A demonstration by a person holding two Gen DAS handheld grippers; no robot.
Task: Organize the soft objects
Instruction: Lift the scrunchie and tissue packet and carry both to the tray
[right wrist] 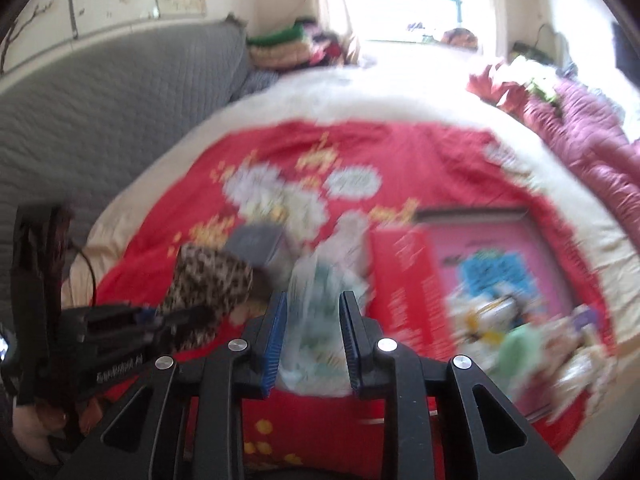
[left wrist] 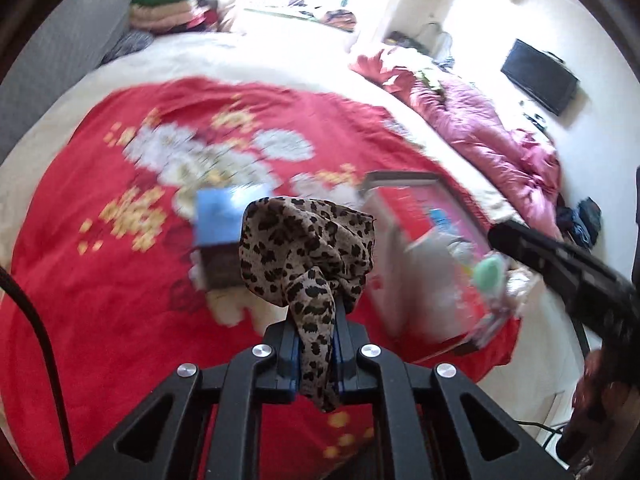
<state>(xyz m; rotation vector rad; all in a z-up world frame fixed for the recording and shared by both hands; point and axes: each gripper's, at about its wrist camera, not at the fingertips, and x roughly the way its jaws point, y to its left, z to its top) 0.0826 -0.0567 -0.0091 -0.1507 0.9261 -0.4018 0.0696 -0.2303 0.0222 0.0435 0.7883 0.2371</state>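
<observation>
Far left: grey quilted headboard (right wrist: 120,92) along the bed, folded blankets (left wrist: 168,8) stacked beyond its end.

Spread over the bed: red flowered quilt (left wrist: 100,280), motion-blurred in both views.

Left of centre: left tongs (left wrist: 316,354) clamped tight on a leopard-print scarf (left wrist: 308,248), bunched above the tips with a tail pinched between the blue pads (left wrist: 295,364); lifted clear of the quilt, judging by the right wrist view, where the same scarf hangs at the tongs' end. Just behind the scarf: small blue box (left wrist: 218,222) lying on the quilt.

Centre: right tongs (right wrist: 313,340) closed on a pale, soft plastic-wrapped pack (right wrist: 316,320), pads pressing both sides, pack raised off the quilt as far as the blur allows.

Right of centre: open red and pink cardboard box (right wrist: 472,264) holding a jumble of small packets and something green; contents too blurred to name.

Far right: crumpled pink duvet (left wrist: 480,132) trailing off the bed edge, dark screen (left wrist: 540,76) on the wall.

Step in hand, by judgement: carrying stage, both soft things gripped and in the air. Next move: swing each over to the open cardboard box, or wherever soft things belong, lower, then release. Risk: loose scarf tail snagging on the box rim; slick wrapper slipping from the pads.
</observation>
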